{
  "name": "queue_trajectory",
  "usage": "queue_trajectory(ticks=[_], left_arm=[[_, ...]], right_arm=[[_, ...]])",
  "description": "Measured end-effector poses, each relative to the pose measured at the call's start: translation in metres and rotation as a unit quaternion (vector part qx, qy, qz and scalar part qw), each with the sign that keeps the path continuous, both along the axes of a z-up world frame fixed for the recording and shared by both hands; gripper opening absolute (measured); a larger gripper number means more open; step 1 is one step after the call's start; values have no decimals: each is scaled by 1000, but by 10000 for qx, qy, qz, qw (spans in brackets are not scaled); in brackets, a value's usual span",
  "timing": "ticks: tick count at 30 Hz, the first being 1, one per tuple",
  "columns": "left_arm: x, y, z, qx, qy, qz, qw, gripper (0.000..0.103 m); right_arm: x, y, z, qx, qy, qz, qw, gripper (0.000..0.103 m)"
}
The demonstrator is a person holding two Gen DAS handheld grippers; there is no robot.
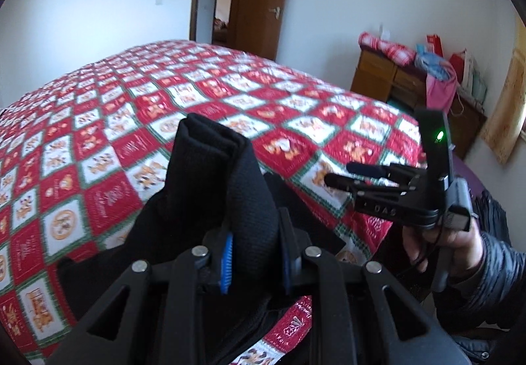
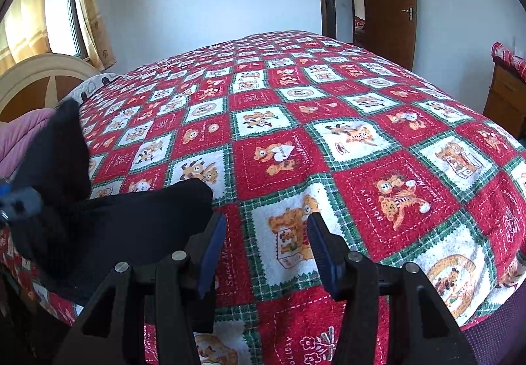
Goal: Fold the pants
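Observation:
The black pants (image 1: 227,187) lie bunched at the near edge of the bed, with a folded end raised up. My left gripper (image 1: 258,261) is shut on the black pants and lifts this fold above the quilt. My right gripper (image 2: 266,253) is open and empty, hovering over the quilt just right of the pants (image 2: 138,227). The right gripper also shows in the left wrist view (image 1: 342,174), held by a hand at the right, its fingers spread. The left gripper appears blurred at the left edge of the right wrist view (image 2: 19,200).
A red, white and green checked quilt (image 2: 328,122) covers the whole bed. A wooden dresser (image 1: 388,76) piled with bags and cloth stands at the right wall. A brown door (image 1: 263,0) stands open behind the bed. A headboard (image 2: 36,79) and pink bedding are at the left.

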State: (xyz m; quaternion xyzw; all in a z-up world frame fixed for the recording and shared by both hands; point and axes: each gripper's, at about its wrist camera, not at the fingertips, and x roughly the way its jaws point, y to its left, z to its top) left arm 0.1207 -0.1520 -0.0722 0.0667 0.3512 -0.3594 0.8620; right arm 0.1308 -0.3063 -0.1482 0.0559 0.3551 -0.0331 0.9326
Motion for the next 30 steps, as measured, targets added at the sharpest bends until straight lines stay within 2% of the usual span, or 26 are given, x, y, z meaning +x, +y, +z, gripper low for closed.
queue_trajectory(ticks=[5, 11, 12, 14, 15, 17, 20, 21, 25, 27, 30], left_arm=[[5, -25, -18, 228, 175, -195, 9994, 24], [7, -49, -49, 529, 70, -197, 9984, 28], [7, -50, -51, 499, 66, -201, 9985, 30], [-1, -47, -48, 286, 30, -191, 9994, 43], [-4, -44, -44, 151, 3, -224, 9996, 46], [-14, -32, -32, -113, -181, -202, 9996, 62], [-28, -6, -18, -258, -655, 87, 9975, 72], [-30, 2, -16, -244, -777, 225, 9964, 75], [-30, 46, -24, 40, -1206, 1062, 9870, 86], [-21, 61, -36, 202, -1155, 1444, 9825, 91], [-10, 77, -53, 150, -933, 1748, 9800, 91]], right_arm=[[1, -2, -3, 36, 35, -36, 10000, 53], [3, -3, -7, 260, 37, 78, 9996, 53], [3, -3, -7, 314, 27, 110, 9994, 53], [3, -4, -6, 426, -5, 163, 9990, 53], [2, -4, -6, 465, -34, 167, 9988, 53], [2, -7, -4, 558, -95, 145, 9983, 53], [0, -10, -2, 834, -185, 150, 9962, 54], [-1, -10, 0, 918, -205, 179, 9954, 59], [-8, 5, 9, 1209, -392, 606, 9900, 64], [-12, 24, 12, 1048, -447, 899, 9894, 64], [-13, 49, 8, 574, -340, 1128, 9914, 64]])
